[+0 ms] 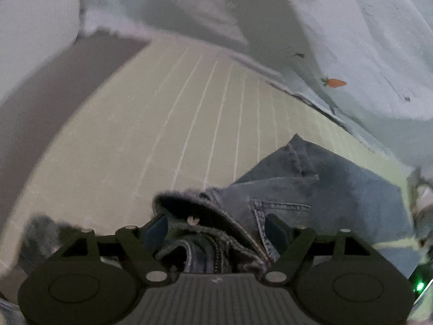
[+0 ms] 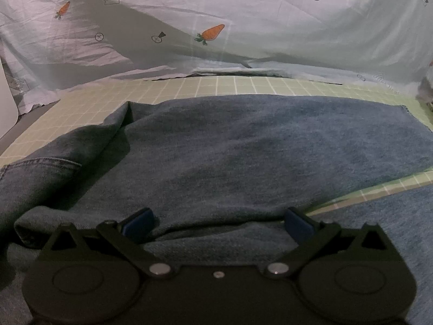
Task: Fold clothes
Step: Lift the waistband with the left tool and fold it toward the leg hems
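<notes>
- Two claws show, one in each wrist view, both with fingers spread apart.
- The left claw [image 1: 217,228] has its blue pads either side of the jeans [image 1: 311,189], over the bunched waistband with its zipper and metal button; the pads do not press the cloth.
- The right claw [image 2: 217,223] stands wide over a raised fold of the same denim, the fold lying between the blue pads [image 2: 138,223] without being pinched.
- The jeans [image 2: 243,146] lie spread across a pale green mat [image 2: 216,85] printed with a white grid, one seamed part folded over at the left of the right wrist view.
- In the left wrist view the mat [image 1: 162,122] runs bare away from the claw, blurred.
- Beyond the mat's far edge a light bluish sheet [image 2: 243,13] with small orange carrots and arrow prints rises in wrinkles, its hem resting on the mat.
- The same sheet [image 1: 365,40] fills the upper right of the left wrist view.
- Left of the mat lies a grey strip of surface [image 1: 40,94], with a white wall [image 1: 32,13] above it.
</notes>
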Demonstrator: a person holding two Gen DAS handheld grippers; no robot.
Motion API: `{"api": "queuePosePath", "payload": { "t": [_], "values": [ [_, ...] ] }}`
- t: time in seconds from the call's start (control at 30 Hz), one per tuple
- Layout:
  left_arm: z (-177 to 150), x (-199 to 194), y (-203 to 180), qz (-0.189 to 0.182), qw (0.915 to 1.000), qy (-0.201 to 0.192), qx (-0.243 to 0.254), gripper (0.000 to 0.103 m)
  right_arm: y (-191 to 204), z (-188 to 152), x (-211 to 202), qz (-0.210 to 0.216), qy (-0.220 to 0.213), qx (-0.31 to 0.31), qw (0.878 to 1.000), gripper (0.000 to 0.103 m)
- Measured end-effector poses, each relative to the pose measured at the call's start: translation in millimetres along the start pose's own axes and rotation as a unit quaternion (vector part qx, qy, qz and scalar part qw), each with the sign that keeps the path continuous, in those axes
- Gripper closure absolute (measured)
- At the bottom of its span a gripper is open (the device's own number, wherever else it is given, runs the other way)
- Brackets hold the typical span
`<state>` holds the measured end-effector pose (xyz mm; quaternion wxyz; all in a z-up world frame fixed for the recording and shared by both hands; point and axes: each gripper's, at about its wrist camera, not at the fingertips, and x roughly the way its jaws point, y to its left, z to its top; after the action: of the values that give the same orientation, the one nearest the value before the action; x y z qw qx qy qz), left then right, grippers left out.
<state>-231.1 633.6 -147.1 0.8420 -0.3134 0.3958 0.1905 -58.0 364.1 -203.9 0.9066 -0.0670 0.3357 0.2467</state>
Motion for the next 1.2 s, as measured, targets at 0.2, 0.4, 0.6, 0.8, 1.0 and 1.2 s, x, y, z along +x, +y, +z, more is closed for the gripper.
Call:
{"api": "queuePosePath", "payload": {
  "t": [0.2,0.4,0.6,0.8,1.0,1.2],
  "values": [
    [-1,14,10,-0.011,0.9995,0.024,-0.016,0.051,0,0,-1,0.000,-0.002,0.000,1.000,0.000],
    [8,0,8,-0.008,0.9997,0.000,0.024,0.065,-1,0,-1,0.000,-0.003,-0.001,1.000,0.000],
    [39,-24,-1,0.033,0.9927,-0.050,0.104,0.070,-1,1,-1,-0.001,-0.003,-0.001,1.000,0.000],
    [80,-32,6,0.141,0.9661,-0.126,0.176,0.093,0,2,-1,-0.002,-0.004,0.000,1.000,0.000],
    [114,4,63,0.236,0.9522,-0.145,0.130,0.091,0,3,0,-0.003,-0.005,0.000,1.000,0.000],
    [106,18,81,0.262,0.9532,-0.127,0.082,0.065,-1,3,0,-0.002,-0.005,0.000,1.000,0.000]
  ]
}}
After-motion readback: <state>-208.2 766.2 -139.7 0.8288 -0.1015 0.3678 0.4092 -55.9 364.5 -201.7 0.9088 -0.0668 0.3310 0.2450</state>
